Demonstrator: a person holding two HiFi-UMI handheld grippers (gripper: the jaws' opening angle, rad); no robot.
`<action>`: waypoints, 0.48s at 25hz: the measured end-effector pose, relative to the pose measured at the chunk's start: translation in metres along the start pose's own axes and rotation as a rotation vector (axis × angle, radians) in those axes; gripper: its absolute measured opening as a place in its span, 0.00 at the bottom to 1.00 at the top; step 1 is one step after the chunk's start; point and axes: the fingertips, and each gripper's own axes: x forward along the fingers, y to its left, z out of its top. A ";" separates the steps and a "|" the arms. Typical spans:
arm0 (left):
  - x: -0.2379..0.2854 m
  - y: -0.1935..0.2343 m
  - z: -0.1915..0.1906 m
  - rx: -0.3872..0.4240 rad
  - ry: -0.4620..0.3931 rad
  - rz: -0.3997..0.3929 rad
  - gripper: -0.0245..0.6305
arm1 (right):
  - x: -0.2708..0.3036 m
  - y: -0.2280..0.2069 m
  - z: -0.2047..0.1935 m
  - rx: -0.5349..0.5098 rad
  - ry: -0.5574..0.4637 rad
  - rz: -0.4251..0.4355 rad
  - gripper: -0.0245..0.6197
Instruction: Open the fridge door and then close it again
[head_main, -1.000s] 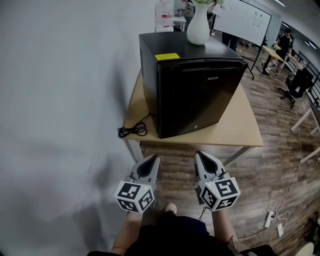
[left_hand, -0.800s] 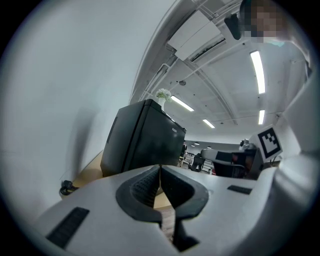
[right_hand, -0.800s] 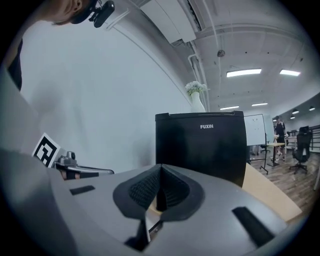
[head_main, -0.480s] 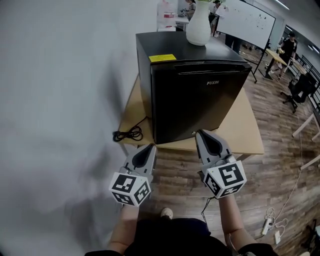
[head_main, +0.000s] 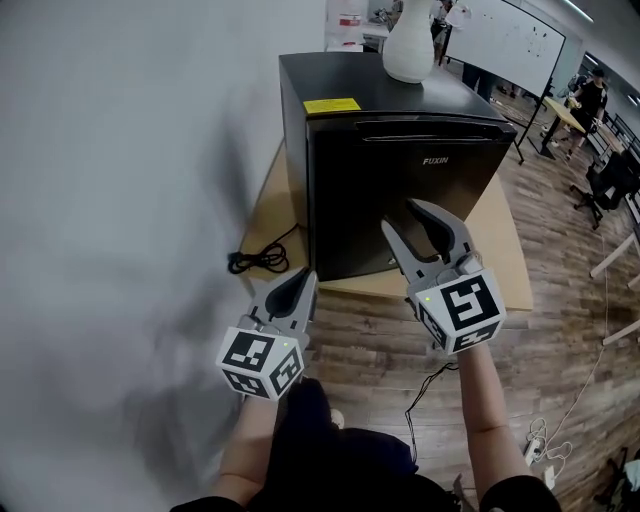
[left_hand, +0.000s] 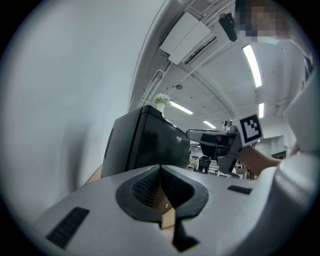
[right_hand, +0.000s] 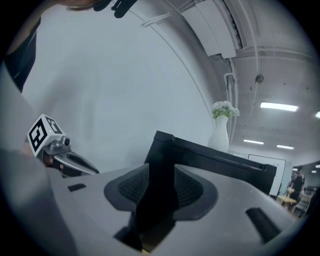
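The black mini fridge (head_main: 400, 180) stands on a wooden table (head_main: 500, 250) with its door closed, a handle groove along the door's top edge. My right gripper (head_main: 400, 214) hangs in front of the lower door, apart from it. Its jaws have just been opening and nothing lies between them. In the right gripper view the gap of my right gripper (right_hand: 160, 185) shows only the dark fridge (right_hand: 210, 152). My left gripper (head_main: 303, 282) is shut and empty, lower and to the left, near the table's front edge. Seen from the left gripper view, the left gripper's (left_hand: 160, 172) pads meet, with the fridge (left_hand: 145, 145) beyond.
A white vase (head_main: 410, 45) stands on the fridge top. A black power cable (head_main: 255, 262) lies coiled on the table's left end by the white wall. A whiteboard (head_main: 510, 40), desks and chairs stand at the back right. A power strip (head_main: 535, 440) lies on the wooden floor.
Both grippers have risen and moved closer to the fridge. The right one has rolled and its jaws, shut before, now stand apart. The left gripper stays shut.
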 end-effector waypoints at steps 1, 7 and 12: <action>0.001 0.001 0.000 -0.001 0.002 -0.002 0.05 | 0.005 -0.001 0.003 -0.043 0.007 0.009 0.25; 0.007 0.009 0.004 -0.004 0.016 -0.004 0.05 | 0.030 -0.012 0.034 -0.287 0.037 0.077 0.29; 0.021 0.018 0.007 -0.006 0.014 -0.013 0.05 | 0.056 -0.025 0.044 -0.465 0.109 0.139 0.31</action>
